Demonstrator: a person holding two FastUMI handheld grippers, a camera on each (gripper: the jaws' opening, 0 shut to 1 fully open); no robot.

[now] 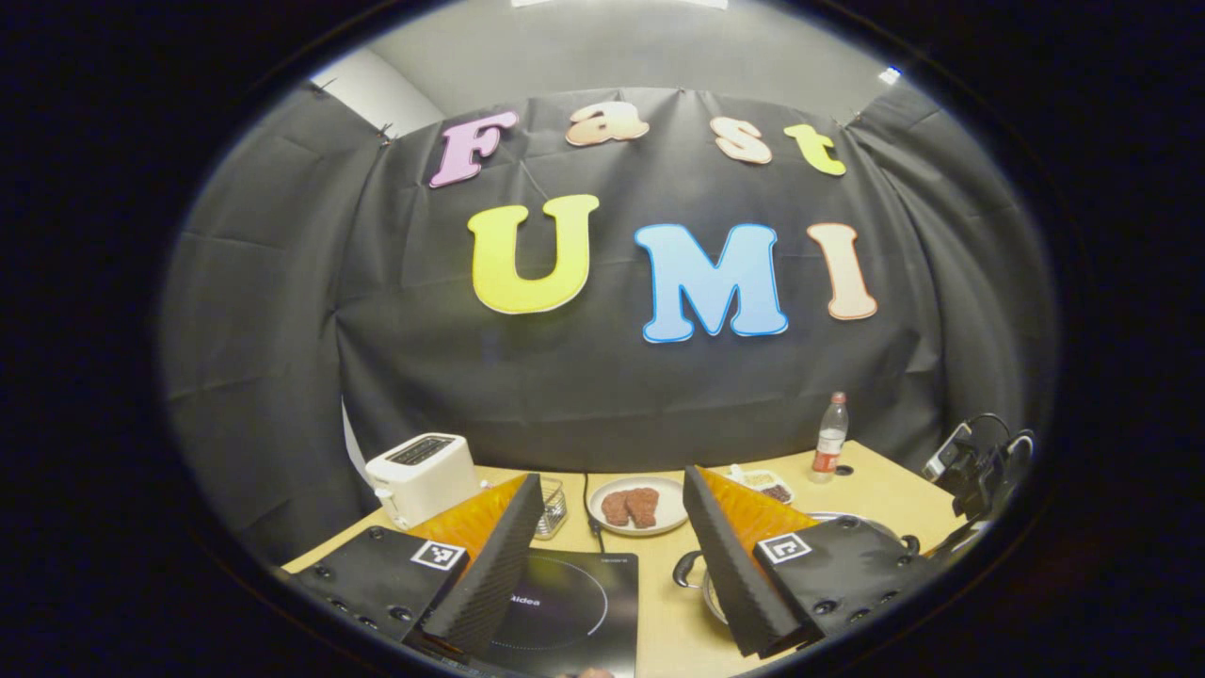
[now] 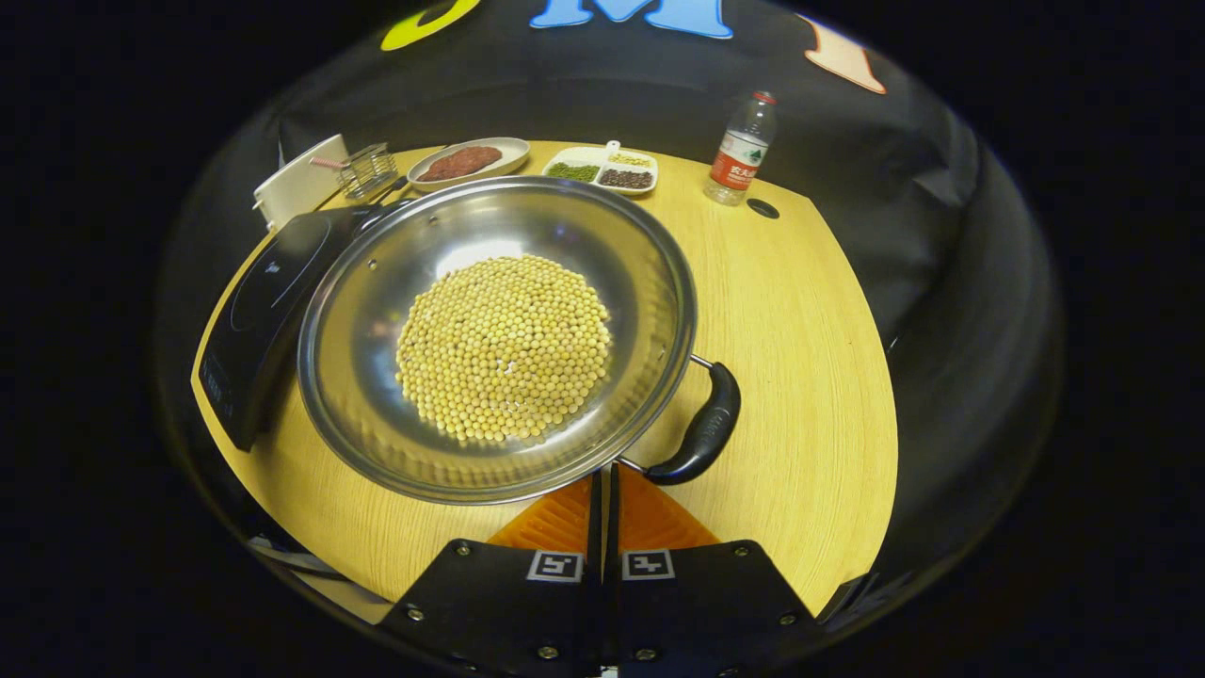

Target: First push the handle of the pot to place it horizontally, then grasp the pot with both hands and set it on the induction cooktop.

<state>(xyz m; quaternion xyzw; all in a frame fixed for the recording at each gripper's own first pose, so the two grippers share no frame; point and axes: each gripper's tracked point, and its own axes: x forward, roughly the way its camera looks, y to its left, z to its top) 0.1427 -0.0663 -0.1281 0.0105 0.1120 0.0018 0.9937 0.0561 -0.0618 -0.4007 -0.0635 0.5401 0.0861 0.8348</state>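
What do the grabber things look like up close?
Each of the tongs, left and right, has two wedge-shaped fingers with ribbed inner faces. They sit on flat black blocks dotted with round screws. Every block wears a small square black-and-white marker, like a puzzle code. In the left gripper view, the far gripper is dark and boxy, with black cables looping off it.

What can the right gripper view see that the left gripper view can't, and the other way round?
Right gripper view: it looks down into the pot, so you see the yellow beans inside it and its black handle. The right gripper is shut.
Left gripper view: it looks level across the table, so you see the slots on top of the toaster. The left gripper is open.
Both: the cooktop, the plate of meat and the bottle.
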